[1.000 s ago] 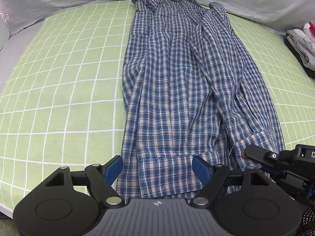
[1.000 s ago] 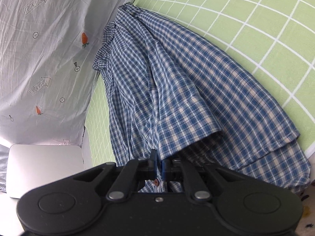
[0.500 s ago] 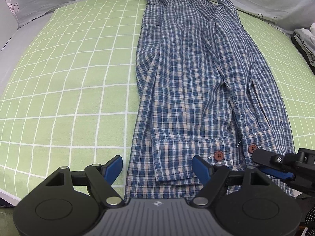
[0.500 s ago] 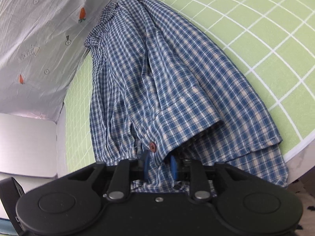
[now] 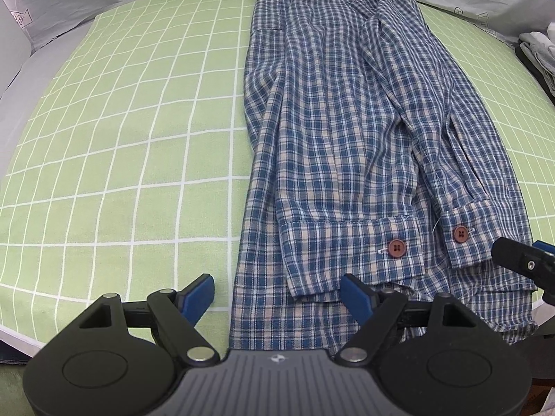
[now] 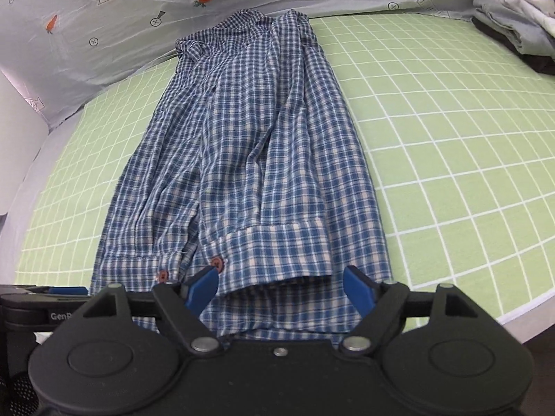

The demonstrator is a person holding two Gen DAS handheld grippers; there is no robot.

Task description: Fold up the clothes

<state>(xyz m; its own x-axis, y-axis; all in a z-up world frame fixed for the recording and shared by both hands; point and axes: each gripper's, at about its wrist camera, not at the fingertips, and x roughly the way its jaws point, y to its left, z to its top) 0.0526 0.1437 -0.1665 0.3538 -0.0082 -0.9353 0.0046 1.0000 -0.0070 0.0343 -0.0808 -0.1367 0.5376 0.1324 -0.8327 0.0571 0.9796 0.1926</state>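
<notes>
With both sleeves lying along its body, the plaid shirt (image 5: 333,145) stretches lengthwise away (hem nearest) from the left gripper (image 5: 277,294) and right gripper (image 6: 281,286), both spread wide, empty.

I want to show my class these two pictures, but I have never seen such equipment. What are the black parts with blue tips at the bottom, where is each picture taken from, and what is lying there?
The black parts are two hand-held grippers, one in each of a person's hands; no robot arm is involved. Each carries a wide-angle camera looking forward along its two blue-tipped fingers, which bends the grid lines. One picture comes from the left gripper, the other from the right gripper. Both are open and hold nothing. A blue checked shirt lies lengthwise on a green grid mat, sleeves folded onto the body, buttoned cuffs nearest the grippers. Other folded clothes lie at the far right. The job is folding clothes.
</notes>
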